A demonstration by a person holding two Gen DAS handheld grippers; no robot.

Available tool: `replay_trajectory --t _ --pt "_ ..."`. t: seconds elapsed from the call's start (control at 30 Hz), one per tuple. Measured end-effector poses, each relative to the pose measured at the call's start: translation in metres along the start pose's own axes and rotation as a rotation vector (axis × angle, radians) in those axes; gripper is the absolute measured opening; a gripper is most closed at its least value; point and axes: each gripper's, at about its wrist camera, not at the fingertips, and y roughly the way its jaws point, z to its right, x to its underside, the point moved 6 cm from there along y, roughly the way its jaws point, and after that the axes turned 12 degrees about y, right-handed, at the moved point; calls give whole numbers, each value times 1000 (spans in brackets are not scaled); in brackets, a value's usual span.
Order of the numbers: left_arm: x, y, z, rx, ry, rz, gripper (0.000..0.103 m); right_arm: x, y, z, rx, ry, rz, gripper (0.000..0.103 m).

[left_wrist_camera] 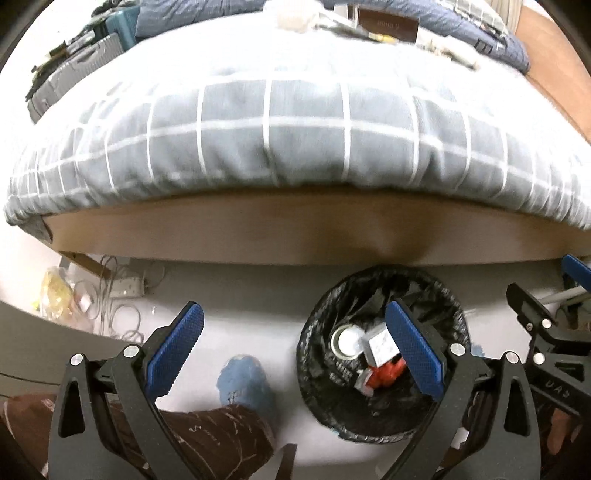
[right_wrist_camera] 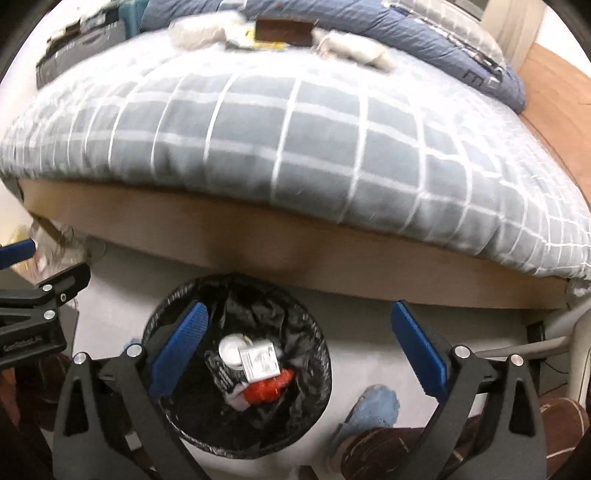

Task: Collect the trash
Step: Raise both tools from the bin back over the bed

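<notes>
A round bin lined with a black bag [left_wrist_camera: 384, 295] [right_wrist_camera: 173, 295] stands on the pale floor against the bed frame. Inside lie a white round cup [left_wrist_camera: 345, 341] [right_wrist_camera: 229, 349], a silvery carton [left_wrist_camera: 380, 347] [right_wrist_camera: 260, 362] and a red wrapper [left_wrist_camera: 388, 373] [right_wrist_camera: 264, 391]. My left gripper [left_wrist_camera: 295, 350] hangs open above the floor, its right finger over the bin, nothing between the pads. My right gripper [right_wrist_camera: 299, 350] is open too, its left finger over the bin, and holds nothing. More litter, pale wrappers [right_wrist_camera: 347, 48] and a brown box [left_wrist_camera: 388, 24] [right_wrist_camera: 284, 31], lies far back on the bed.
The bed with a grey checked quilt [left_wrist_camera: 295, 129] [right_wrist_camera: 295, 129] and wooden frame [left_wrist_camera: 295, 229] fills the upper half. A person's feet in blue socks [left_wrist_camera: 243, 376] [right_wrist_camera: 380, 406] and brown trouser legs stand beside the bin. A power strip and cables [left_wrist_camera: 125, 288] lie at left.
</notes>
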Motion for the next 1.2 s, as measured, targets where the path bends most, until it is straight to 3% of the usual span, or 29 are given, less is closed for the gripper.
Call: replay_trajectory --t 0.3,0.43,0.9,1.2 --pt "-34 -19 5 31 7 95 97 -54 -35 33 -25 100 206 95" --pt "-52 -28 4 29 16 134 97 -72 -42 33 -28 105 252 95" --pt "-119 -37 -16 28 2 246 97 -124 -36 35 -42 109 316 95" --pt "-165 -26 -29 17 -6 262 97 -157 -21 30 -76 99 322 95"
